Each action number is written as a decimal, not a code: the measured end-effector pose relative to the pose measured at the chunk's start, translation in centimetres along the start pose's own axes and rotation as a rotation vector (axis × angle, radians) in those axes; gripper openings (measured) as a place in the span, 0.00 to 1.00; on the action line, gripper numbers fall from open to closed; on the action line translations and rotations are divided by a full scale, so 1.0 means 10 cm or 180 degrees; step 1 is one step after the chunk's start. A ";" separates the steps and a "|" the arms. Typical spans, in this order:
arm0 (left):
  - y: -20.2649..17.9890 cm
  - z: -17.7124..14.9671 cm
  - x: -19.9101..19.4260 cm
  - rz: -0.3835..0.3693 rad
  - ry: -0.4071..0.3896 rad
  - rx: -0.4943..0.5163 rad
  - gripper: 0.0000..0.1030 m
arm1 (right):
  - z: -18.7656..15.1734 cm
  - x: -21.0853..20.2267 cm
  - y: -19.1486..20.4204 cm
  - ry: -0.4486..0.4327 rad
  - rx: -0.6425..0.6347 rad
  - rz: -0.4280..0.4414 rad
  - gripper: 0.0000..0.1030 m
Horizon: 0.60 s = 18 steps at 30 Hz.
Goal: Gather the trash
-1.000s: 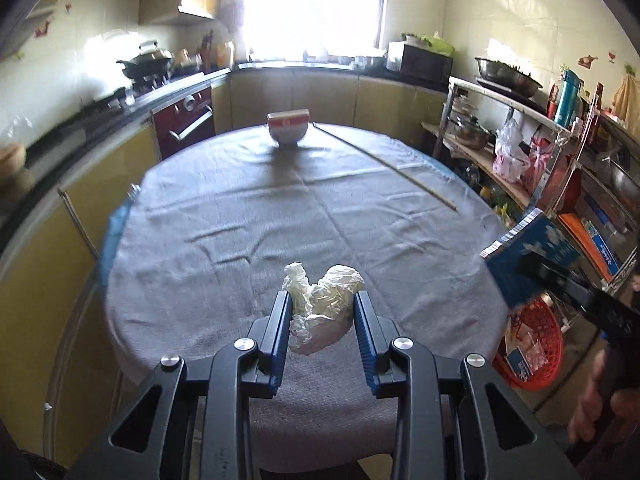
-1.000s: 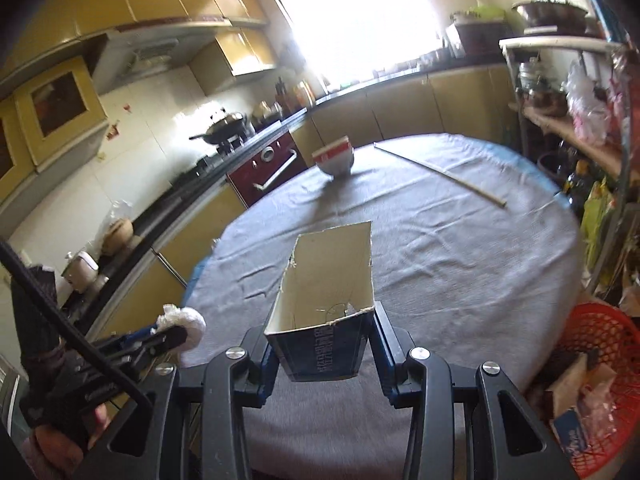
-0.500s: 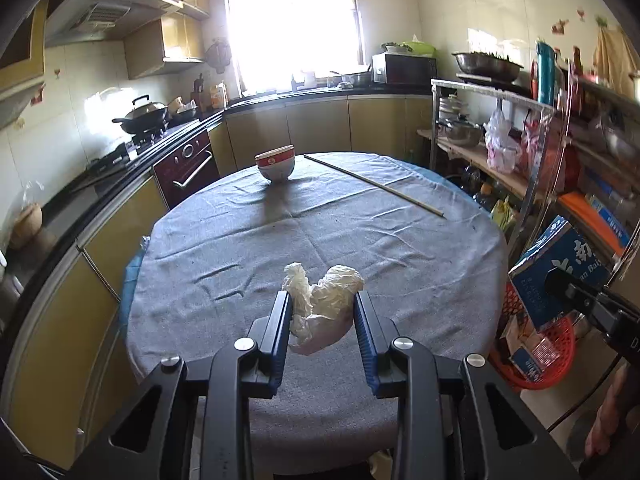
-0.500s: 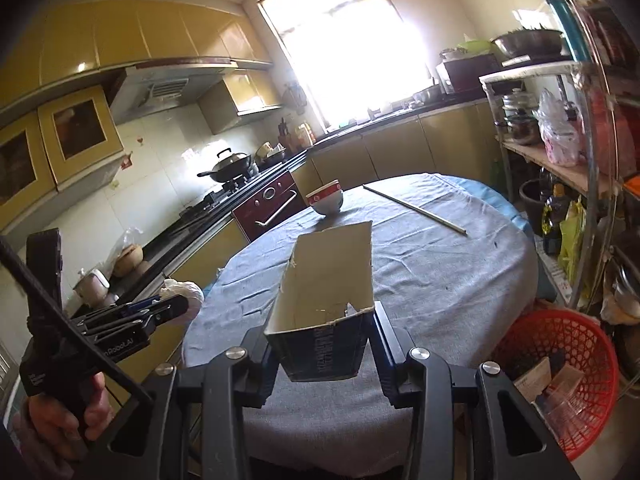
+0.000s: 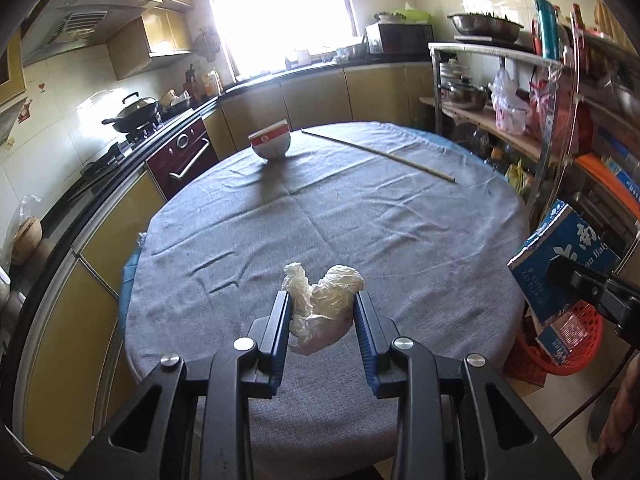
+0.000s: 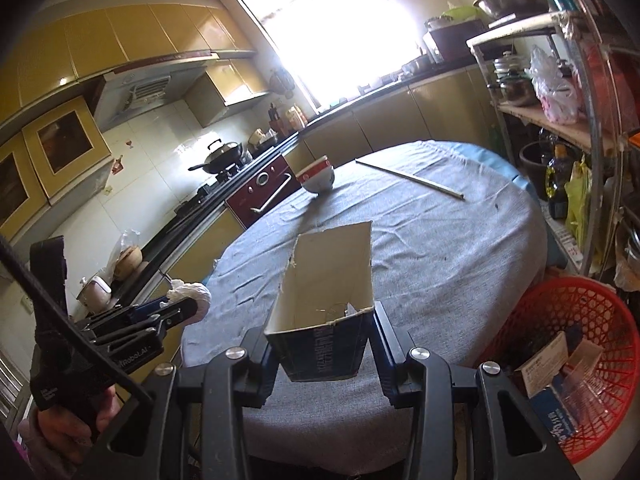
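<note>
While both grippers hang over the near edge of the round table (image 5: pixel 400 216), each one's got a piece of trash clamped in it. The left gripper (image 5: pixel 322 312) is squeezing a crumpled white plastic wad (image 5: pixel 324 308) between its blue pads, and the wad bulges up past the fingertips. You can also catch it from the right wrist view, off to the left side, where the same wad sticks out of the tool (image 6: pixel 188 298) and a hand (image 6: pixel 68 432) wraps the handle below.

The right gripper (image 6: pixel 326 344) is clenched on a torn blue carton (image 6: pixel 328 308), open top facing up so you see the pale cardboard inside, with white print on the blue side. From the left wrist view that carton (image 5: pixel 568 264) shows up at the right edge, hanging just off the table rim and above a red plastic basket (image 5: pixel 560 352) on the floor. That red basket (image 6: pixel 568 312) already has some boxes and clear packaging in it, and it sits right beside the table next to a metal shelf rack (image 6: pixel 600 152) loaded with pots and bags.

On the table itself, which is covered in a grey cloth, there's a red and white bowl (image 5: pixel 270 144) toward the far side and a long thin stick (image 5: pixel 380 154) lying further right of it, well apart from either gripper. Behind it the yellow-cabinet counter runs round, with a wok (image 5: pixel 134 110) on the stove.
</note>
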State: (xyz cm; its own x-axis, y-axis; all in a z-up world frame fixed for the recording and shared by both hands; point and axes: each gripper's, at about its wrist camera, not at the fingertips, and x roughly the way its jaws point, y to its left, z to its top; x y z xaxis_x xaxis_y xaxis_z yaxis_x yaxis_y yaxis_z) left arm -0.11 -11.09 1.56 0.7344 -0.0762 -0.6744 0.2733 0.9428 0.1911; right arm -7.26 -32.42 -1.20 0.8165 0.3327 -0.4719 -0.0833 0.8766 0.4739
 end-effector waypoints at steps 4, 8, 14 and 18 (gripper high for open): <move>-0.04 -0.04 0.17 -0.0021 0.0116 0.0041 0.32 | -0.05 0.20 -0.05 0.0136 0.0048 -0.0014 0.42; -0.07 -0.06 0.30 -0.0034 0.0209 0.0063 0.32 | -0.10 0.32 -0.11 0.0244 0.0094 -0.0043 0.42; -0.16 -0.05 0.41 -0.0024 0.0274 0.0143 0.32 | -0.11 0.40 -0.24 0.0289 0.0183 -0.0050 0.42; -0.22 -0.04 0.45 -0.0016 0.0307 0.0215 0.33 | -0.12 0.43 -0.31 0.0310 0.0238 -0.0039 0.42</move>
State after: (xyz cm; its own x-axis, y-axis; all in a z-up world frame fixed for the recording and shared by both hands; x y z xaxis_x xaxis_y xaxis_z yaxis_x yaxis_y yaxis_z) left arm 2.29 -13.40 -2.18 0.6707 -0.0463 -0.7403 0.3206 0.9181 0.2330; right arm -4.14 -33.25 -5.58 0.7576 0.3576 -0.5461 -0.0279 0.8536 0.5202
